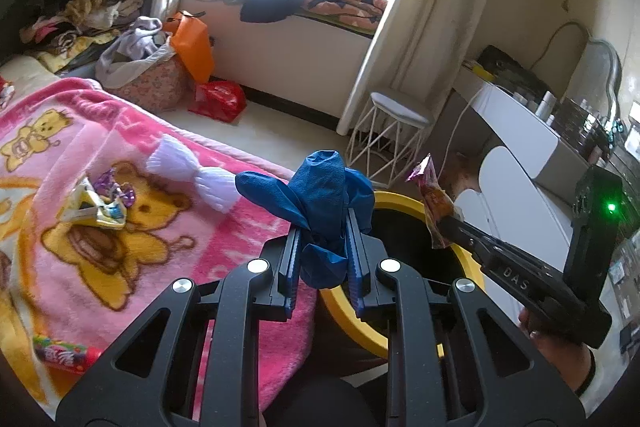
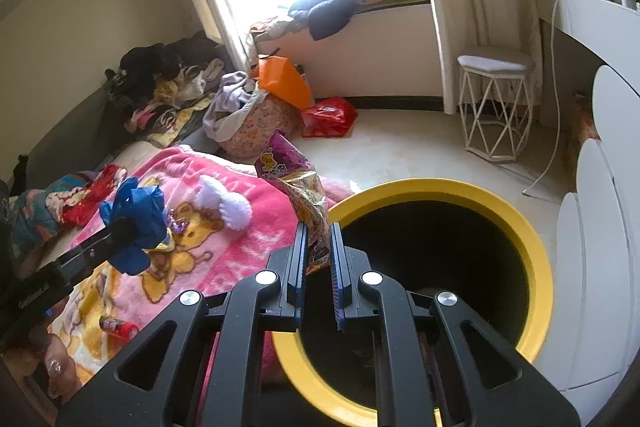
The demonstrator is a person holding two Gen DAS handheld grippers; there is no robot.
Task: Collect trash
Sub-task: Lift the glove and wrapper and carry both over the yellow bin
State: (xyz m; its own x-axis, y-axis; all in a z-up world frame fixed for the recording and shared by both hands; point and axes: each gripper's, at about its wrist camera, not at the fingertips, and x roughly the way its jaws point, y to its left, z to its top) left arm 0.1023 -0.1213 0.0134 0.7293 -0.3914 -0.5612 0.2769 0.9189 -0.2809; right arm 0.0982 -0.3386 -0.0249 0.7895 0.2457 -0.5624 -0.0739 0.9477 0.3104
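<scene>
My left gripper [image 1: 322, 235] is shut on a crumpled blue bag [image 1: 320, 203], held at the near rim of a yellow-rimmed black bin [image 1: 400, 203]. From the right comes my right gripper [image 1: 444, 227], shut on a purple and gold snack wrapper [image 1: 434, 199] over the bin. In the right wrist view the right gripper [image 2: 319, 243] pinches that snack wrapper [image 2: 296, 183] just left of the bin's yellow rim [image 2: 536, 251]. There the left gripper [image 2: 128, 227] holds the blue bag [image 2: 136, 219] over the pink blanket [image 2: 224, 247].
On the pink blanket [image 1: 80, 267] lie crumpled candy wrappers [image 1: 100, 203], a white fluffy bow [image 1: 196, 175] and a red candy tube [image 1: 64, 353]. A white wire stool [image 1: 392, 135], a red bag [image 1: 218, 99], a laundry basket [image 1: 152, 83] and a white dresser [image 1: 516, 123] stand around.
</scene>
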